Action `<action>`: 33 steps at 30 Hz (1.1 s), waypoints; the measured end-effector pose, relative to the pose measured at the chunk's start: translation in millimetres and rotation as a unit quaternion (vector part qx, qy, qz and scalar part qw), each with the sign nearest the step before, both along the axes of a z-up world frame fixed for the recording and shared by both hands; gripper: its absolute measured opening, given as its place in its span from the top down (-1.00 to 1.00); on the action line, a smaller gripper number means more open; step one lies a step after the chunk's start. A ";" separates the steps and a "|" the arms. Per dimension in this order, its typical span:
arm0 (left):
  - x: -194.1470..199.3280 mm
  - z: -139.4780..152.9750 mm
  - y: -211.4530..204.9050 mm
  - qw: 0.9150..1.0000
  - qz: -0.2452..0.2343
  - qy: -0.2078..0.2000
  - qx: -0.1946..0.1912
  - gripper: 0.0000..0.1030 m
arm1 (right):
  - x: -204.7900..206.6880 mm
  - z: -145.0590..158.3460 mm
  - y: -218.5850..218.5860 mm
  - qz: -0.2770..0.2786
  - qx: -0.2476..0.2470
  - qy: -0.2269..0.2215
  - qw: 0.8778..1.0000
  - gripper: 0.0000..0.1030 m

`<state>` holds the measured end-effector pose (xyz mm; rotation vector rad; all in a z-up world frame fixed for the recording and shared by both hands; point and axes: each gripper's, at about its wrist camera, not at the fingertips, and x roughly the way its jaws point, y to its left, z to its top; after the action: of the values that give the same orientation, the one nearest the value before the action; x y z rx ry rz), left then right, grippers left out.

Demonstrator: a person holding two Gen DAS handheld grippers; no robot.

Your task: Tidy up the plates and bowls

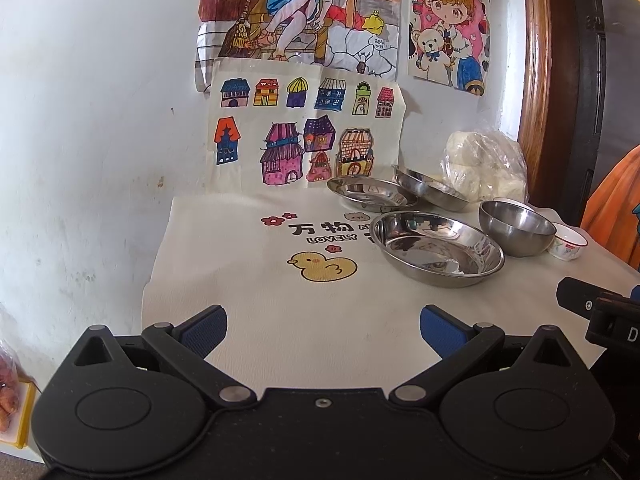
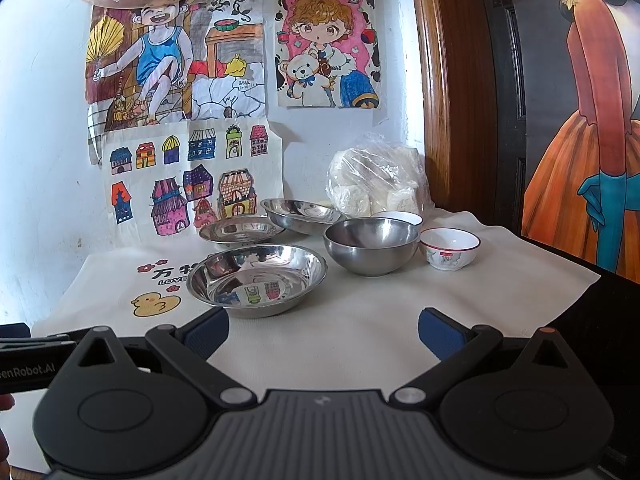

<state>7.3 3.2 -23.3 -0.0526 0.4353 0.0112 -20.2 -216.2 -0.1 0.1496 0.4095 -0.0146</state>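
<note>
We can barely see a second white bowl [image 2: 400,216], which hides behind the deep steel bowl [image 2: 370,246]; only its rim shows. On the cream cloth [image 2: 400,320] we count three shallow steel plates: the nearest plate [image 2: 256,280], a middle plate [image 2: 240,232] and a far plate [image 2: 300,212] by the bagged buns [image 2: 376,184]. A small red-rimmed bowl [image 2: 450,252] sits just right of the steel bowl. Our left gripper [image 1: 323,330] and right gripper [image 2: 323,332] both hover with fingers spread wide, holding nothing, over bare cloth in front of the dishes.
</note>
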 end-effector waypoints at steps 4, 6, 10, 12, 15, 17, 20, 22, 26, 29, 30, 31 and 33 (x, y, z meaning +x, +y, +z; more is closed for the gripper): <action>-1.1 -2.0 0.5 1.000 0.000 0.001 0.001 -0.99 | -1.3 -1.0 0.1 0.001 0.000 0.002 1.000 -1.00; -1.1 -2.2 0.7 1.000 0.000 0.001 0.000 -0.99 | -1.9 -1.5 -0.1 0.002 -0.002 0.004 1.000 -1.00; -3.2 -5.1 0.2 1.000 0.000 0.003 0.001 -0.99 | -1.4 -0.3 -0.8 0.002 -0.002 0.004 1.000 -1.00; -3.1 -5.2 0.1 1.000 -0.001 0.004 0.000 -0.99 | 0.6 -1.6 1.6 0.002 -0.002 0.005 1.000 -1.00; -1.8 -4.9 0.0 1.000 -0.001 0.009 -0.001 -0.99 | 0.7 -1.6 1.5 0.002 -0.002 0.006 1.000 -1.00; -1.3 -3.4 -0.1 1.000 -0.001 0.011 -0.003 -0.99 | 0.5 -3.0 1.9 0.002 -0.002 0.006 1.000 -1.00; -1.9 -3.0 0.1 1.000 -0.001 0.012 -0.003 -0.99 | 1.8 -3.9 1.8 0.002 -0.003 0.008 1.000 -1.00; -1.6 -3.2 -0.2 1.000 0.000 0.013 -0.003 -0.99 | 1.9 -4.0 2.2 0.002 -0.005 0.009 1.000 -1.00; -1.8 -2.9 -1.1 1.000 0.001 0.018 -0.002 -0.99 | 2.2 -2.9 3.9 0.003 -0.008 0.010 1.000 -1.00; 0.4 -2.0 0.4 1.000 -0.001 0.019 -0.004 -0.99 | 3.7 -2.4 5.4 0.004 -0.008 0.013 1.000 -1.00; 0.4 -2.1 0.3 1.000 -0.001 0.020 -0.003 -0.99 | 4.1 -2.7 5.8 0.004 -0.009 0.014 1.000 -1.00; 0.2 -2.2 0.1 1.000 0.000 0.019 -0.003 -0.99 | 4.7 -2.9 6.0 0.005 -0.009 0.014 1.000 -1.00; 0.3 -2.4 -0.2 1.000 -0.001 0.018 -0.003 -0.99 | 6.1 -3.9 6.4 0.006 -0.009 0.017 1.000 -1.00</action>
<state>7.6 3.0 -25.7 -0.0572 0.4712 0.0097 -14.1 -209.8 -4.0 0.1297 0.4433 -0.0082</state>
